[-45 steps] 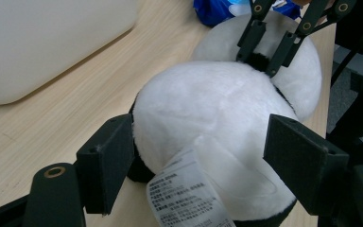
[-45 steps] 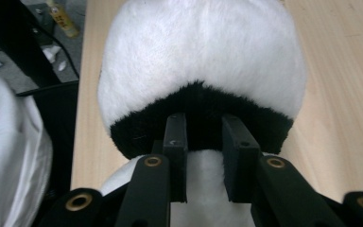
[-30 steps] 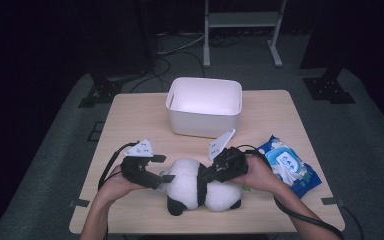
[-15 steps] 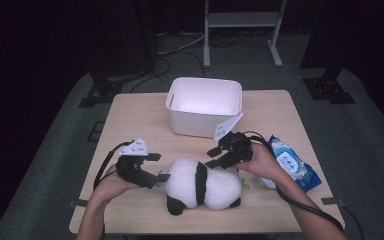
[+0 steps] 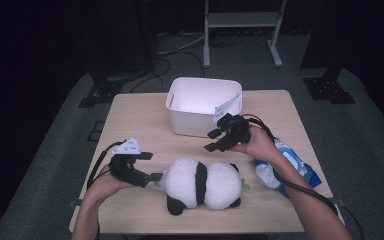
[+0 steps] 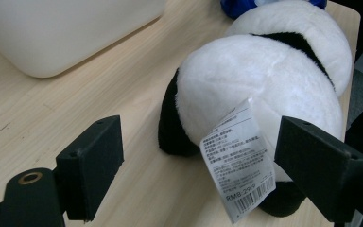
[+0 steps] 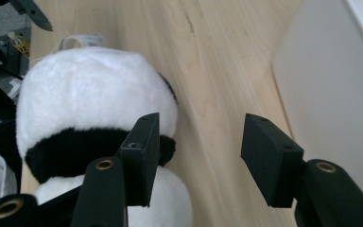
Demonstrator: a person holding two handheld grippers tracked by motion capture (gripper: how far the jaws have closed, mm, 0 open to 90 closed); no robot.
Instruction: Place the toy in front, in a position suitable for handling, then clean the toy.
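A black-and-white plush panda [image 5: 203,183] lies on its side near the table's front edge, also seen in the left gripper view [image 6: 264,90] and the right gripper view [image 7: 94,109]. A paper price tag [image 6: 240,172] hangs from its near end. My left gripper [image 5: 149,167] is open just left of the panda, its jaws either side of the tag. My right gripper [image 5: 215,141] is open above the table, between the panda and the white bin [image 5: 202,106], holding nothing.
A blue wet-wipes pack [image 5: 285,167] lies at the right, partly under the right hand. The white bin [image 7: 331,80] stands at the table's back middle [image 6: 52,33]. Bare wood table [image 5: 135,120] stretches left of the bin. A metal stand [image 5: 240,25] is on the floor beyond.
My right gripper has let go of the panda and lifted back toward the bin. The left gripper has shifted a little lower at the panda's left end.
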